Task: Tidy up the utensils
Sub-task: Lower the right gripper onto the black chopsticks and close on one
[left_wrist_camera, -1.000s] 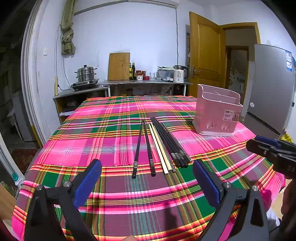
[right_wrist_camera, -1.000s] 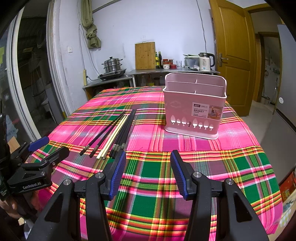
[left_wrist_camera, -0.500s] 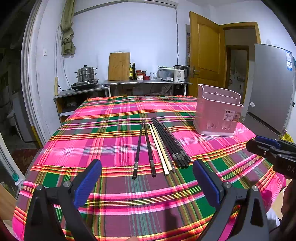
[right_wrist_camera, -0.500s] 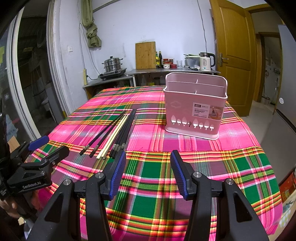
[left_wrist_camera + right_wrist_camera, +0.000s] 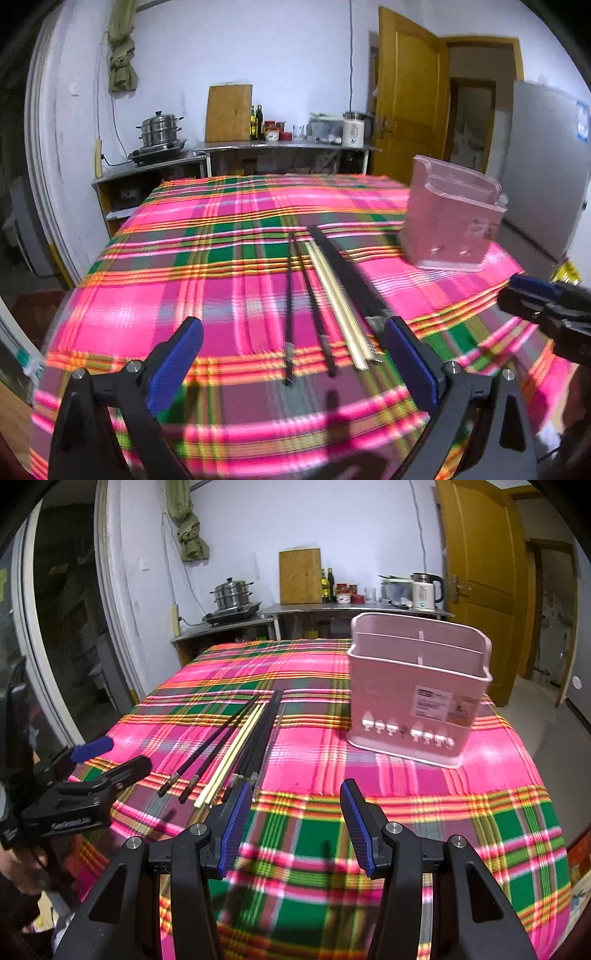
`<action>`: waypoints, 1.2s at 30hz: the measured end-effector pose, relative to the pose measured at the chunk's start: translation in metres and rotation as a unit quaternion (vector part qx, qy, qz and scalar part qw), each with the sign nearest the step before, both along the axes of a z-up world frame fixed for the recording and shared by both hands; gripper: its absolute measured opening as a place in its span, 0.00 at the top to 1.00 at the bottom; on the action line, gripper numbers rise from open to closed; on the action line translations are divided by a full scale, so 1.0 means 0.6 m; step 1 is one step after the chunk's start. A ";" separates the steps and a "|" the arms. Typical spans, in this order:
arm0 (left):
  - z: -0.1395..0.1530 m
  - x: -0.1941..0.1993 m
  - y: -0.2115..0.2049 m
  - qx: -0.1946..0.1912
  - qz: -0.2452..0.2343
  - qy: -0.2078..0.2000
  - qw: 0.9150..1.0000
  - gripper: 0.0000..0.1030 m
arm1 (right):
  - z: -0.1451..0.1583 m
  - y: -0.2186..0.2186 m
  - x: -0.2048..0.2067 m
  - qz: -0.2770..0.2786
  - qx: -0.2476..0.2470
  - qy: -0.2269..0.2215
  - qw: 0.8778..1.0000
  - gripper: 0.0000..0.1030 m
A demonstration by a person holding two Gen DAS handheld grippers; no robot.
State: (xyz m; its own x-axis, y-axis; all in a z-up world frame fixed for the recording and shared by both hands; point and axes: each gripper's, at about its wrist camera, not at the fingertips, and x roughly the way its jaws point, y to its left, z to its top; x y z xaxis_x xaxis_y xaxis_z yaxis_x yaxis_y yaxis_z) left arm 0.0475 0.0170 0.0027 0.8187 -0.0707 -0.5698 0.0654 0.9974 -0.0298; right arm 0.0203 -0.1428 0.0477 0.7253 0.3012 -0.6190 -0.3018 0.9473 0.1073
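So both claws are spread wide and holding nothing, hovering over the near edge of the table with the loud pink-and-green plaid tablecloth [image 5: 221, 295]. The left gripper [image 5: 291, 354] hangs right at the near ends of the chopsticks: through its own camera the sticks run from about 6 o'clock up toward 12, fanning a little. You get two black chopsticks [image 5: 290, 310] lying slightly apart from each other, then a pale wooden pair [image 5: 336, 295] just beside them, then a tight bundle of black ones [image 5: 347, 273] touching the pale pair on its far side. The left camera is pretty motion-blurred, so the finer details are mush.

The right gripper [image 5: 291, 819] sits off to the side, its left pad [image 5: 236, 819] just overlapping the ends of the black bundle in view. The pink utensil basket [image 5: 417, 694] stands upright at roughly 1 o'clock from it, well apart from the chopsticks, with a label on its front and dividers inside.
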 end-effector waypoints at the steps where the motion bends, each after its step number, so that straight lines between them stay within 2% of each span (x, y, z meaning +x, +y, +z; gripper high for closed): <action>1: -0.002 0.015 0.003 0.005 -0.002 0.008 1.000 0.06 | -0.002 0.005 0.009 0.004 -0.001 0.003 1.000 0.51; 5: -0.012 0.071 0.015 0.006 -0.007 0.038 0.999 0.16 | -0.009 0.028 0.051 0.009 -0.009 0.021 1.000 0.51; 9: -0.021 0.123 0.028 -0.009 -0.010 0.069 0.998 0.21 | -0.022 0.051 0.100 0.010 -0.016 0.046 0.999 0.52; 12: -0.033 0.153 0.030 -0.014 -0.018 0.095 0.995 0.27 | -0.036 0.063 0.137 0.012 -0.019 0.069 0.997 0.63; 16: -0.051 0.184 0.027 -0.011 -0.029 0.124 0.992 0.40 | -0.057 0.078 0.176 0.015 -0.016 0.096 0.995 0.74; 22: -0.067 0.206 0.026 -0.018 -0.032 0.152 0.988 0.54 | -0.082 0.090 0.218 0.017 -0.004 0.127 0.992 0.81; 31: -0.071 0.227 0.013 0.002 -0.040 0.159 0.987 0.57 | -0.092 0.101 0.255 0.016 -0.009 0.140 0.990 0.83; 36: -0.070 0.248 0.010 0.011 -0.034 0.164 0.986 0.63 | -0.095 0.111 0.277 0.015 -0.018 0.146 0.989 0.85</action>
